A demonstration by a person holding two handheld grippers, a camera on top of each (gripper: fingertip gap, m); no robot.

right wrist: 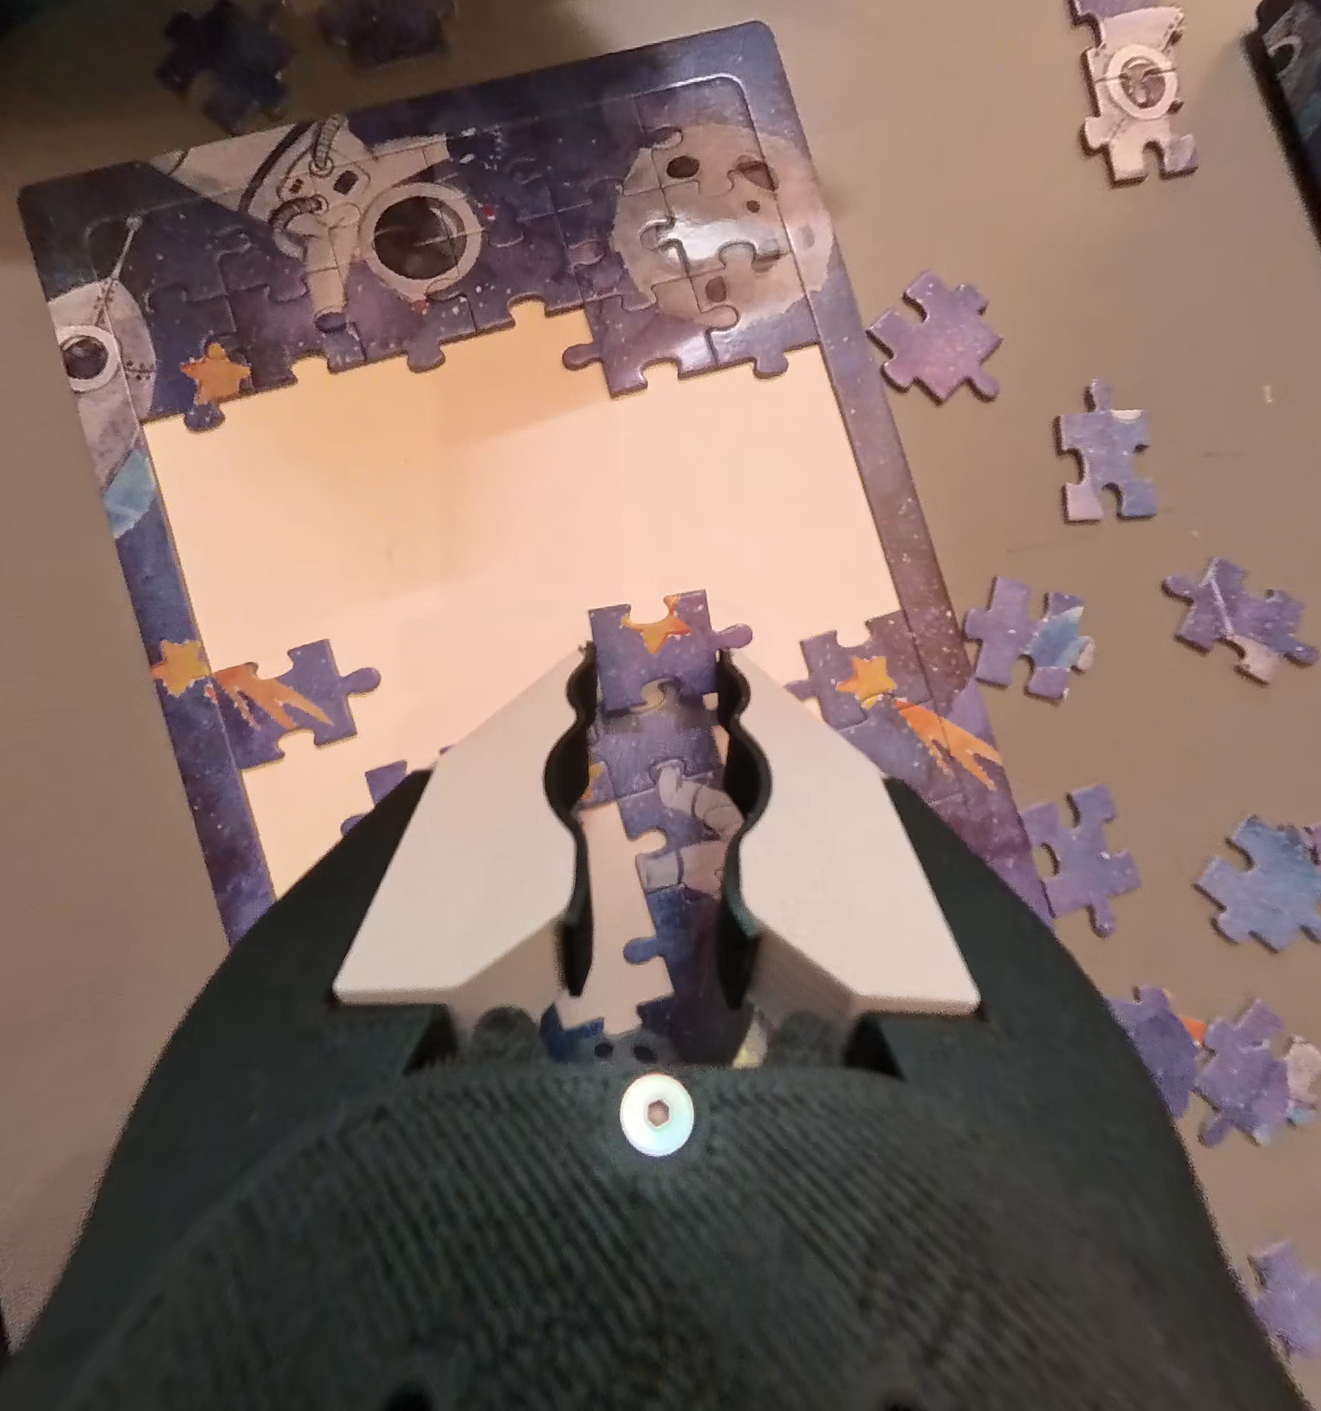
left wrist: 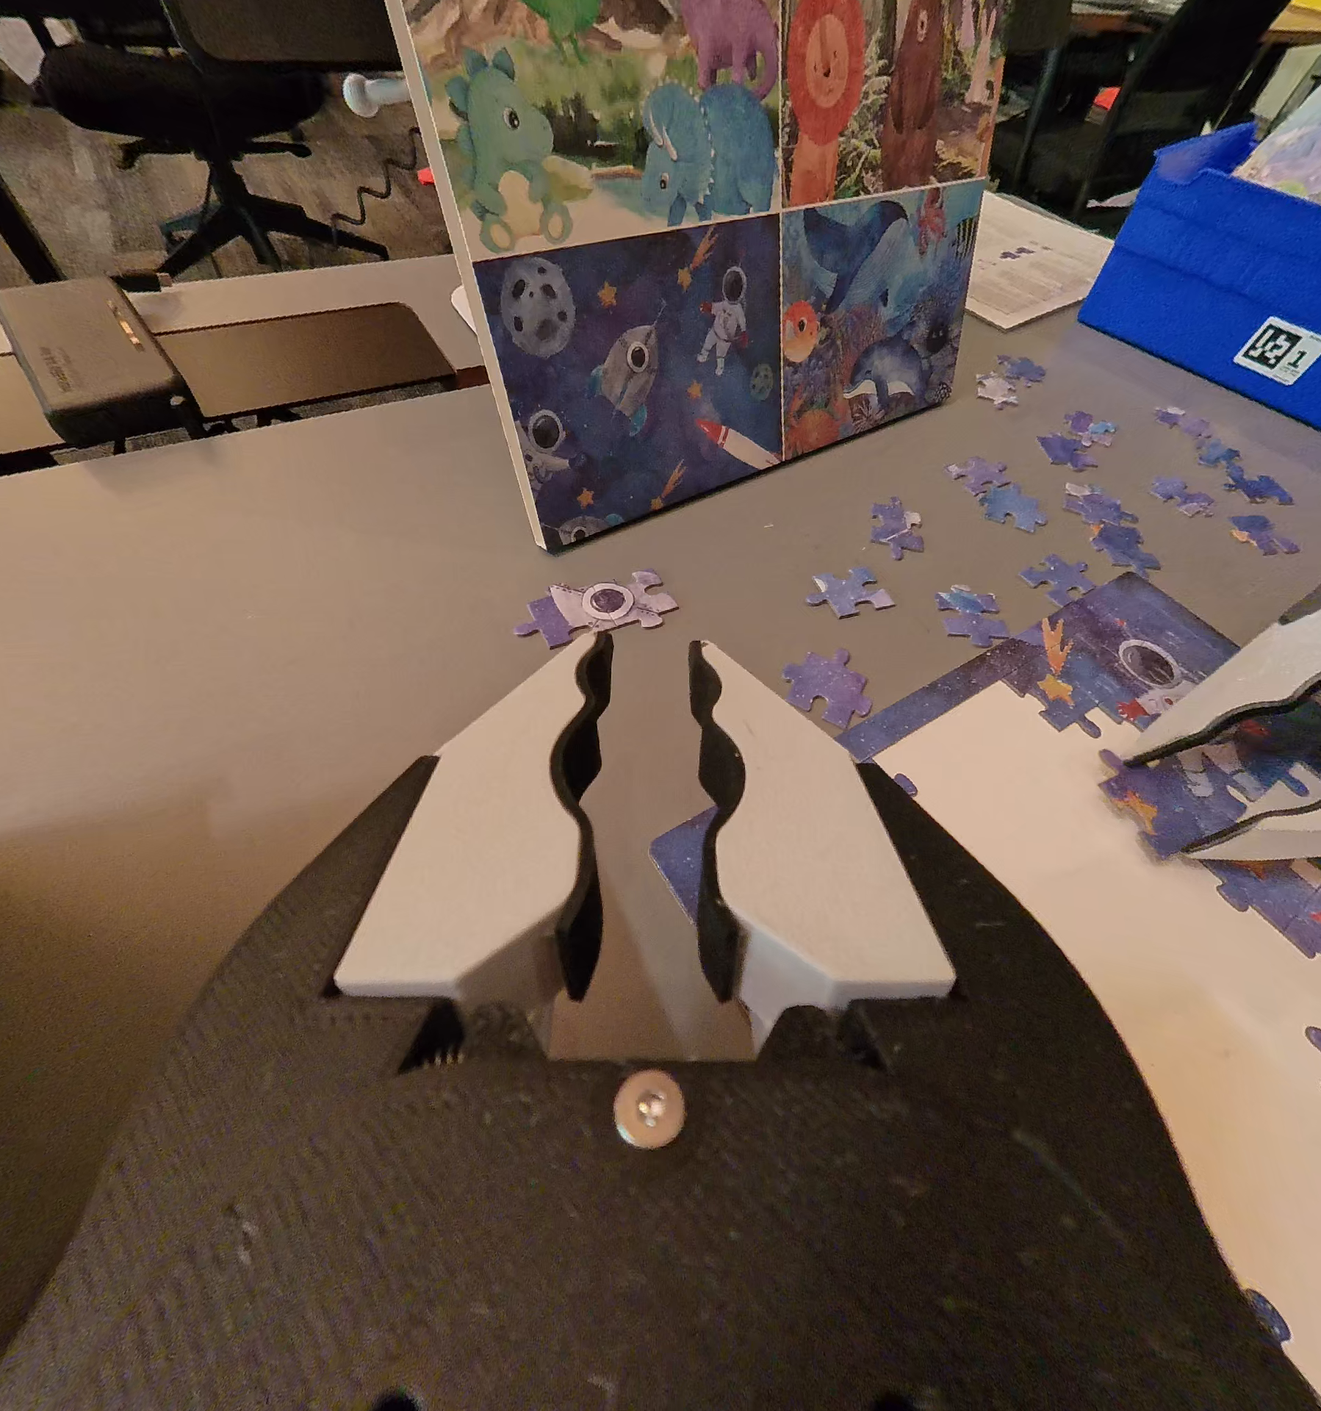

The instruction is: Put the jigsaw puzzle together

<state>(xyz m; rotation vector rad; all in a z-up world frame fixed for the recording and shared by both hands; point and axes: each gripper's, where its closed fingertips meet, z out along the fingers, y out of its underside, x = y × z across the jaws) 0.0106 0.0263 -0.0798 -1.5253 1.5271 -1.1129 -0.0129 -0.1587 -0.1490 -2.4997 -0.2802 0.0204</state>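
I see a blue bin, a printed sheet, office chair, black device beyond the grey table

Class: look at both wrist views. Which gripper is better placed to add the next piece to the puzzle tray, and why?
Probably the right gripper: its fingers grip a purple piece with an orange star directly over the puzzle tray. The left gripper is open and holds nothing, out on the table beside a loose porthole piece.

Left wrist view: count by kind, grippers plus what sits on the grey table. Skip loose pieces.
Grippers: 2, left gripper and right gripper
Puzzle tray: 1
Standing picture box: 1
Blue bin: 1
Paper sheet: 1
Total: 6
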